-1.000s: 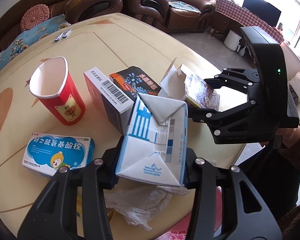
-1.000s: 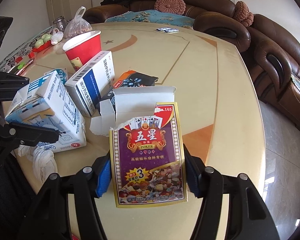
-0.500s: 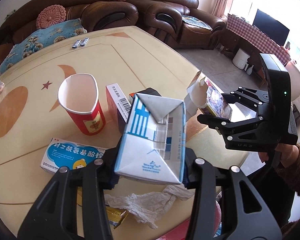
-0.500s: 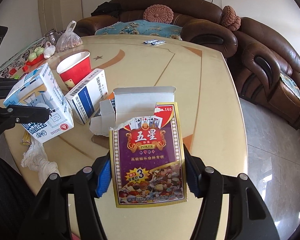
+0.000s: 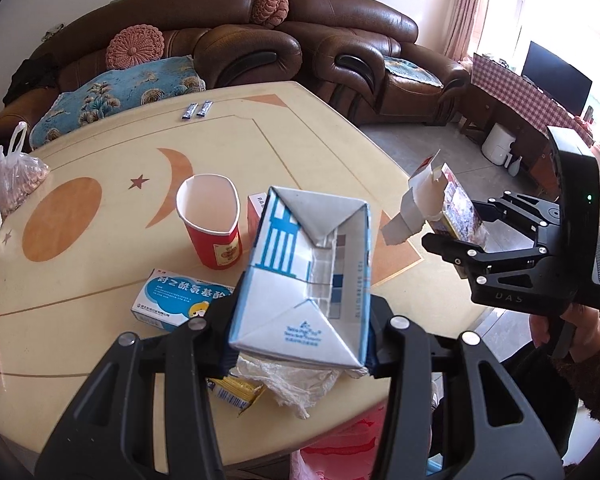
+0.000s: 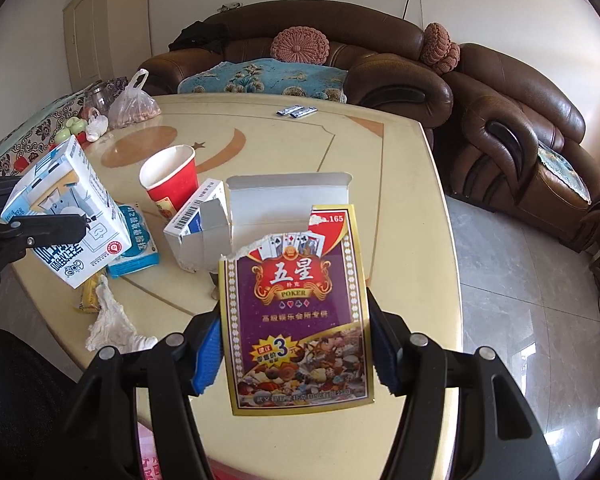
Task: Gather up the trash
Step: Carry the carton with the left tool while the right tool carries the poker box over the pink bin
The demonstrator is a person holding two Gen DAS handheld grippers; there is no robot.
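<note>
Left gripper (image 5: 300, 320) clamped on milk carton (image 5: 304, 280), held above the table (image 5: 99, 152), red cup (image 5: 211, 224) at 10 o'clock. Right gripper (image 6: 295, 344) clamped on torn card box (image 6: 295, 304). Crumpled wrapper (image 5: 295, 380) under carton in left view only; box's printed face in right view only.

Brown leather sofas (image 5: 308, 52), grey tiled floor (image 6: 520, 280), bright window (image 5: 560, 20).
</note>
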